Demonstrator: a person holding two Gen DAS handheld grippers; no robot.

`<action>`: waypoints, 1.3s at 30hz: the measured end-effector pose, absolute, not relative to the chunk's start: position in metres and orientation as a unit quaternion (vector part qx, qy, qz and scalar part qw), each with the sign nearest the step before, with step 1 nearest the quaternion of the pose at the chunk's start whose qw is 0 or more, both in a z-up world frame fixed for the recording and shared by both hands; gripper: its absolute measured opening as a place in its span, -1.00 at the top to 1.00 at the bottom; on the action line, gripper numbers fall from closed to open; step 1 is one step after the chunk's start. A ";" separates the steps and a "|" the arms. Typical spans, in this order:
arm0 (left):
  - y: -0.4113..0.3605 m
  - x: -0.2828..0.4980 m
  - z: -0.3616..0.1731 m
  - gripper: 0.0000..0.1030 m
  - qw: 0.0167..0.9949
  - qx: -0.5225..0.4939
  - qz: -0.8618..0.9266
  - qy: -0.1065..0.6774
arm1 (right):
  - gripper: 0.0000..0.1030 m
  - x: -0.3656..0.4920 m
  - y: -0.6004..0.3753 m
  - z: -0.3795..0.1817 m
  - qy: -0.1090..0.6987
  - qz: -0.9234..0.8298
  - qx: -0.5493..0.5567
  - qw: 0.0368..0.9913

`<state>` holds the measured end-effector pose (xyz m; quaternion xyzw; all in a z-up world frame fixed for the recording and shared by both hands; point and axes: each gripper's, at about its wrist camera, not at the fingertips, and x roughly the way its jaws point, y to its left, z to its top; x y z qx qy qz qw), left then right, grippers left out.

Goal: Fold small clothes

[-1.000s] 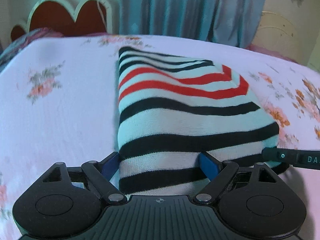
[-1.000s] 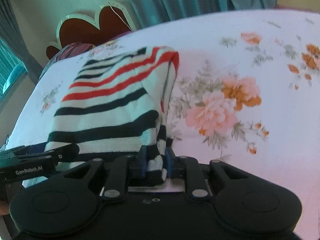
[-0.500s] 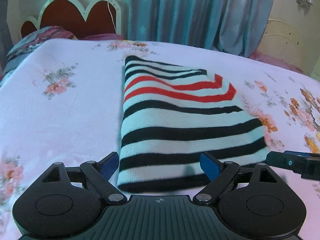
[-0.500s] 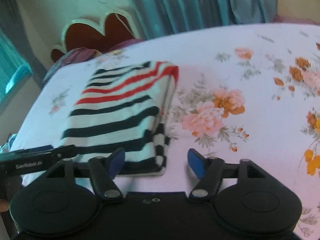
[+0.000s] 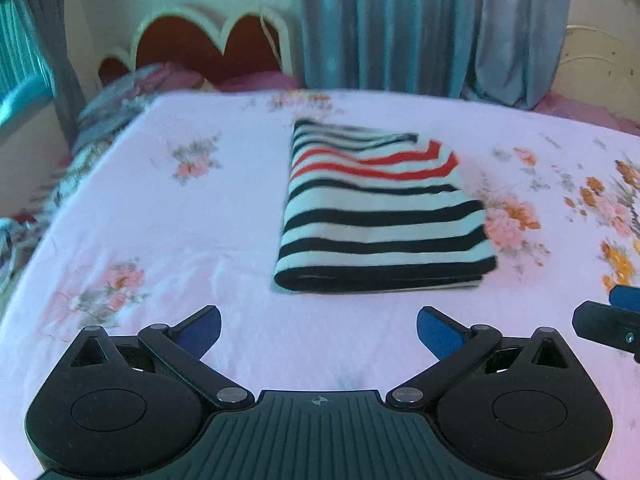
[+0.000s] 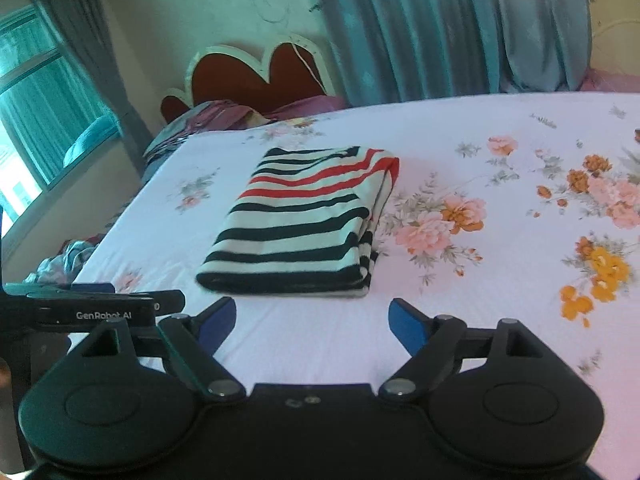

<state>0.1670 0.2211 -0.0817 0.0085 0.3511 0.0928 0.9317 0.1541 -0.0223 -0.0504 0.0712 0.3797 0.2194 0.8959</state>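
A striped garment (image 5: 380, 216), white with black and red stripes, lies folded into a flat rectangle on the floral bed sheet (image 5: 180, 240). It also shows in the right wrist view (image 6: 304, 224). My left gripper (image 5: 318, 330) is open and empty, a short way in front of the garment's near edge. My right gripper (image 6: 312, 320) is open and empty too, just short of the garment's near edge. The right gripper's tip shows at the right edge of the left wrist view (image 5: 612, 320). The left gripper shows at the left of the right wrist view (image 6: 92, 306).
A red headboard with a white scalloped rim (image 5: 208, 46) and pillows (image 5: 132, 92) stand at the far left end of the bed. Blue-grey curtains (image 5: 432, 28) hang behind. A window (image 6: 36, 116) and loose clothes (image 6: 68, 256) lie to the left of the bed.
My right gripper opened and let go of the garment's near right corner. Both grippers drew back and up from the garment, which now lies flat and apart from them.
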 end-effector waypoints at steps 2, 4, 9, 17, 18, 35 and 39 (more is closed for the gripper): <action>0.213 0.149 -0.075 -0.99 0.937 0.021 0.093 0.337 | -0.74 0.140 -0.027 -0.042 0.372 0.226 0.063 0.898; 0.206 0.132 -0.068 -0.99 0.941 0.025 0.096 0.325 | -0.75 0.129 -0.031 -0.035 0.369 0.234 0.056 0.897; 0.201 0.097 -0.050 -0.99 0.949 -0.012 0.064 0.308 | -0.78 0.104 -0.038 -0.021 0.366 0.249 0.041 0.896; 0.196 0.048 -0.028 -0.99 0.956 -0.008 0.095 0.277 | -0.96 0.068 -0.043 0.009 0.331 0.255 0.016 0.908; 0.196 0.045 -0.026 -0.99 0.954 -0.009 0.093 0.283 | -0.97 0.064 -0.043 0.012 0.328 0.252 0.010 0.910; 0.177 -0.009 -0.014 -0.99 0.949 0.000 0.143 0.280 | -0.98 0.008 -0.035 0.044 0.281 0.194 -0.037 0.939; 0.175 -0.015 -0.010 -0.99 0.951 0.000 0.145 0.274 | -0.98 -0.001 -0.039 0.049 0.265 0.179 -0.037 0.947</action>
